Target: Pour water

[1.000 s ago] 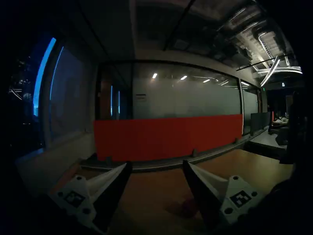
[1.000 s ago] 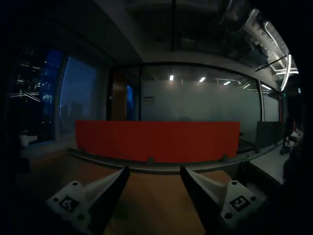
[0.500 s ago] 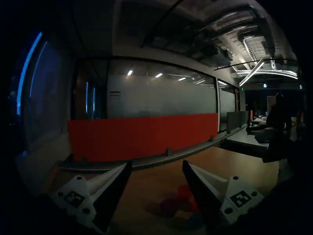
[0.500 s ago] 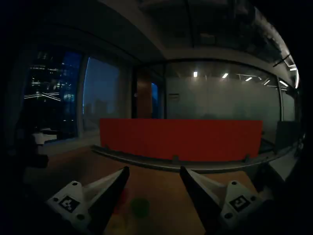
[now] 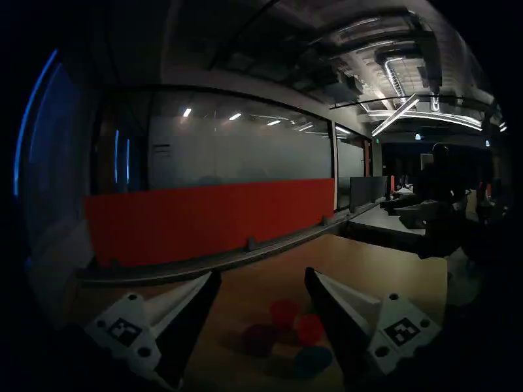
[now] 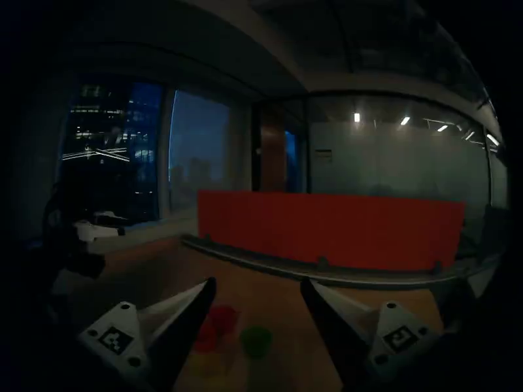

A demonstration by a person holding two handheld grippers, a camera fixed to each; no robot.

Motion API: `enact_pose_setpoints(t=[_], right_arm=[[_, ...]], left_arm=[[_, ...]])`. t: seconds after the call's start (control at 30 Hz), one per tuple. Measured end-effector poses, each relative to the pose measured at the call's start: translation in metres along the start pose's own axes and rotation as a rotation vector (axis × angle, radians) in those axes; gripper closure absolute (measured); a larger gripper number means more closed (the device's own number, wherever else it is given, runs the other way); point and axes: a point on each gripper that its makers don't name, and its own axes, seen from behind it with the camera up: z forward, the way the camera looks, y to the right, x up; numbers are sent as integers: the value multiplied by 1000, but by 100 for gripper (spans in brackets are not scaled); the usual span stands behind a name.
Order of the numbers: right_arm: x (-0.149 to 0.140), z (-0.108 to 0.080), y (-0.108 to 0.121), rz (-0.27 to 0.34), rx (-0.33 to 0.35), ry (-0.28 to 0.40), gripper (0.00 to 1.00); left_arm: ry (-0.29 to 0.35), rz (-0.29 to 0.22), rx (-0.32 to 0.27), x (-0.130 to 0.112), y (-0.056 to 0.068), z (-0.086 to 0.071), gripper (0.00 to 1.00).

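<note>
the left claw (image 5: 260, 273) hangs low over a wooden table (image 5: 382, 268), its two pale fingers spread wide and gripping nothing. in the left gripper view a small cluster of cups stands on the table just ahead, in the gap between the fingers: a red cup (image 5: 284, 312) at the back, a second red cup (image 5: 311, 326) just beside it toward the right finger, a dark cup (image 5: 259, 338) nearer on the left, and a teal cup (image 5: 312, 359) nearest, partly behind the right finger. they stand upright and close together; the light is too dim to tell whether any two touch, or what is inside them. behind the table runs a long red panel (image 5: 209, 219) along its far edge, with a frosted glass wall (image 5: 242, 147) above it and strip lights (image 5: 392, 117) on the ceiling to the right.

the right claw (image 6: 257, 281) is also wide and holds nothing, above the same kind of wooden table (image 6: 150, 261). in the right gripper view a red cup (image 6: 224, 318) sits close to the left finger, with a green cup (image 6: 256, 340) just beside it, both upright and between the fingers. something red lies low beside the red cup, too dark to make out. the red panel (image 6: 327, 228) crosses behind, and a window (image 6: 111, 150) with city lights is at the left.
</note>
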Motion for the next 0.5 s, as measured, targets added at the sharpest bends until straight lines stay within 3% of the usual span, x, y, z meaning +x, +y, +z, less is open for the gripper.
enact_pose_setpoints(t=[0.27,0.5], right_arm=[[-16,5,-5,-25,41,-68,0],[-27,9,-3,-30,55,-113,0]], left_arm=[[-17,-15,-75,-9,14,-1,5],[-48,-22,-120,-23,19,2,5]])
